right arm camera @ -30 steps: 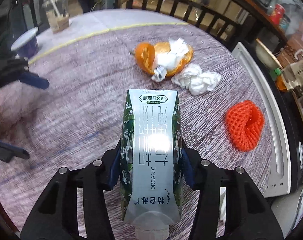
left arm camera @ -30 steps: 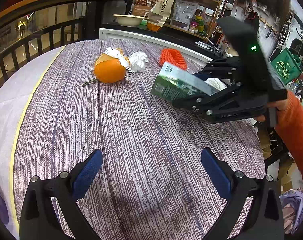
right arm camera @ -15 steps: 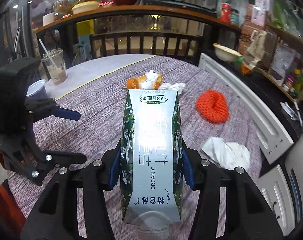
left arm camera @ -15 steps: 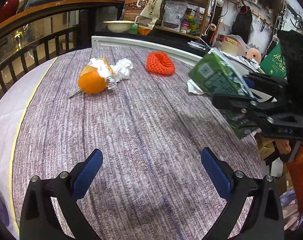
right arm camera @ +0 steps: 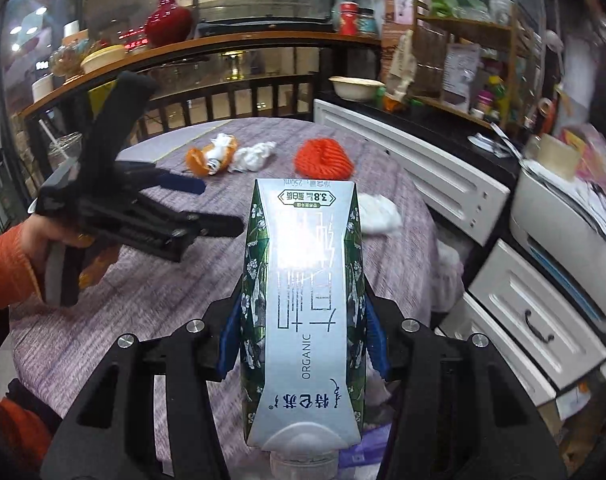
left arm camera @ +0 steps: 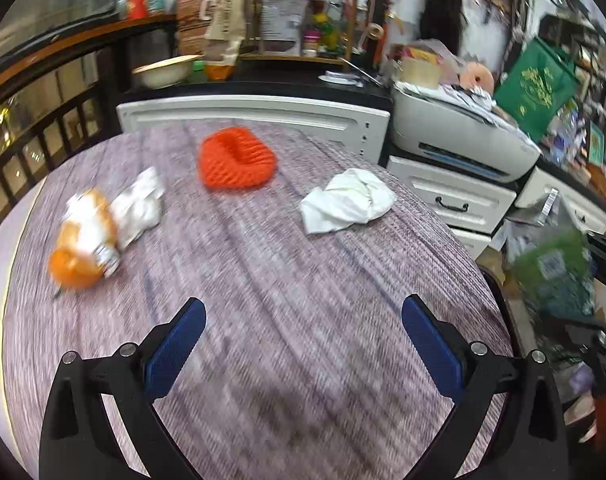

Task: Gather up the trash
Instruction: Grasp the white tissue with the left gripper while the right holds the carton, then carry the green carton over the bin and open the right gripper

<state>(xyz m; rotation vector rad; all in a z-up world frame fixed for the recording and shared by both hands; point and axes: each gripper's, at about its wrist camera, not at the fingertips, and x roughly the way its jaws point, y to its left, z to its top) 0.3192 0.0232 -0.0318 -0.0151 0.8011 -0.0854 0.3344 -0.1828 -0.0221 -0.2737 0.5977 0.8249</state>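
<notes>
My right gripper (right arm camera: 303, 336) is shut on a green and white milk carton (right arm camera: 303, 304) and holds it off the round table's right edge; the carton shows blurred in the left wrist view (left arm camera: 555, 276). My left gripper (left arm camera: 303, 340) is open and empty above the purple tablecloth (left arm camera: 283, 280); it also shows in the right wrist view (right arm camera: 199, 204). On the table lie orange peel with tissue (left arm camera: 83, 248), a crumpled tissue (left arm camera: 141, 204), an orange foam net (left arm camera: 235, 156) and a white crumpled tissue (left arm camera: 349, 200) near the right edge.
White cabinets with drawers (left arm camera: 451, 204) and a printer (left arm camera: 455, 136) stand to the right of the table. A black railing (left arm camera: 43, 136) runs behind on the left. A cluttered shelf (left arm camera: 295, 12) stands at the back. A plastic cup with straw (right arm camera: 63, 148) stands far left.
My right gripper has carried the carton right and down, past the table's right edge. My left gripper has turned to the right, so the white tissue and cabinets came into view.
</notes>
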